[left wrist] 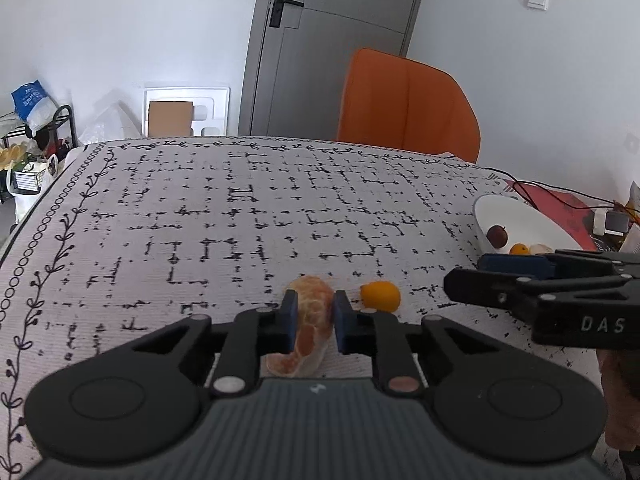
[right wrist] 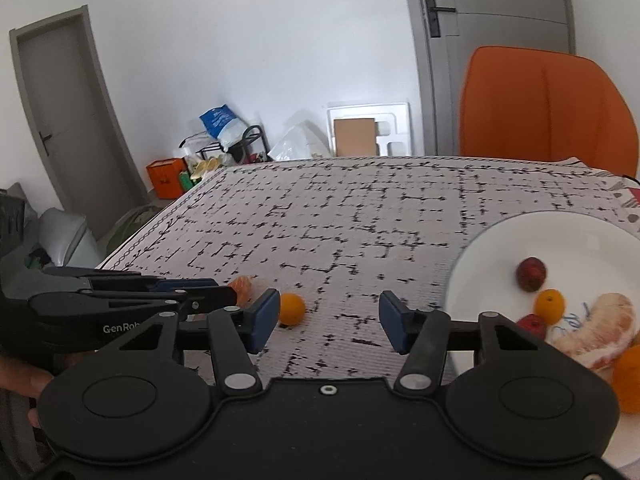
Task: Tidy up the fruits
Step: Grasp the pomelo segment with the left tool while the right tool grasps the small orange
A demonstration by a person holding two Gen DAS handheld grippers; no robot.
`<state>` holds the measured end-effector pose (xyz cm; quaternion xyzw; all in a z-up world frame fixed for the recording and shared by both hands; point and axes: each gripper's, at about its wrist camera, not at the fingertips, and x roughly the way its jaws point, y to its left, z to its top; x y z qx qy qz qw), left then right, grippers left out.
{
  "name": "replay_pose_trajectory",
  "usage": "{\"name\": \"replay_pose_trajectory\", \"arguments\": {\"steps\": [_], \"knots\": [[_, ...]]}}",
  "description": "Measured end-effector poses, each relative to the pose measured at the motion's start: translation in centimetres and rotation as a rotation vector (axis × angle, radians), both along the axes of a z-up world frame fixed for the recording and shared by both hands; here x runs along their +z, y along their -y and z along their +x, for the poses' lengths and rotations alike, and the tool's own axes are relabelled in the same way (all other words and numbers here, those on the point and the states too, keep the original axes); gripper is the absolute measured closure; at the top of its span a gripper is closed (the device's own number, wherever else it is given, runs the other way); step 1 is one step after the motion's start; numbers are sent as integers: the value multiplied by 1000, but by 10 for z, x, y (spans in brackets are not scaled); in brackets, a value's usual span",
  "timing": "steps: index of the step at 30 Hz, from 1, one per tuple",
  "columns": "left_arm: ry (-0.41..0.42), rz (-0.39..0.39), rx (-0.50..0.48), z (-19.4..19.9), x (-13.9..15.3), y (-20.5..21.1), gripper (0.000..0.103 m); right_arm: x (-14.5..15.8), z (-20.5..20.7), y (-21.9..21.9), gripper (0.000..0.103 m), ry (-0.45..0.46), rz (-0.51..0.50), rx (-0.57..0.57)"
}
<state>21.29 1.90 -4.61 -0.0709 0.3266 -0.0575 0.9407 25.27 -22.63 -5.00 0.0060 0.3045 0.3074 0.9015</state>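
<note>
The left gripper [left wrist: 314, 322] has its jaws pinching the peeled orange segment [left wrist: 310, 320] on the near table [left wrist: 240, 208], so lifting it right to the white plate [right wrist: 560, 240] comes next, while the right gripper [right wrist: 328, 320] waits, jaws spread and empty, beside the small orange [right wrist: 291, 309].

Bright, even daylight, soft shadows; fisheye bending at edges, slight blur throughout.
</note>
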Motion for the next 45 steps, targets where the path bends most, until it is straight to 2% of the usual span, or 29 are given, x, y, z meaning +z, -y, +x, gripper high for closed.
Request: {"name": "replay_pose_trajectory", "arguments": {"steps": [7, 10, 11, 13, 16, 19, 28, 31, 33, 34, 37, 45], "knots": [[-21, 12, 15, -4, -1, -11, 80, -6, 3, -20, 49, -10, -31, 32], [-28, 36, 5, -6, -3, -11, 72, -9, 4, -25, 55, -18, -41, 38], [-33, 46, 4, -6, -4, -11, 64, -10, 4, -26, 56, -21, -41, 40], [-45, 58, 8, -5, -8, -13, 60, -10, 4, -27, 56, -21, -42, 40], [-38, 51, 7, -6, -9, -15, 60, -9, 5, -29, 56, -21, -46, 44], [-39, 35, 27, -7, -9, -20, 69, -10, 6, -32, 56, -21, -56, 48], [-12, -4, 99, -15, -3, -45, 70, -17, 11, -43, 57, -32, -87, 56], [-4, -6, 101, -18, 1, -49, 70, -21, 14, -48, 66, -41, -90, 63], [5, -2, 102, -20, 4, -50, 70, -23, 14, -50, 80, -42, -93, 72], [8, -3, 102, -21, 5, -49, 70, -23, 13, -50, 82, -36, -96, 73], [13, -5, 100, -23, 7, -47, 70, -20, 12, -47, 82, -38, -76, 78], [38, -3, 75, -21, 16, -30, 70, 4, 1, -24, 82, 32, -31, 44]]}}
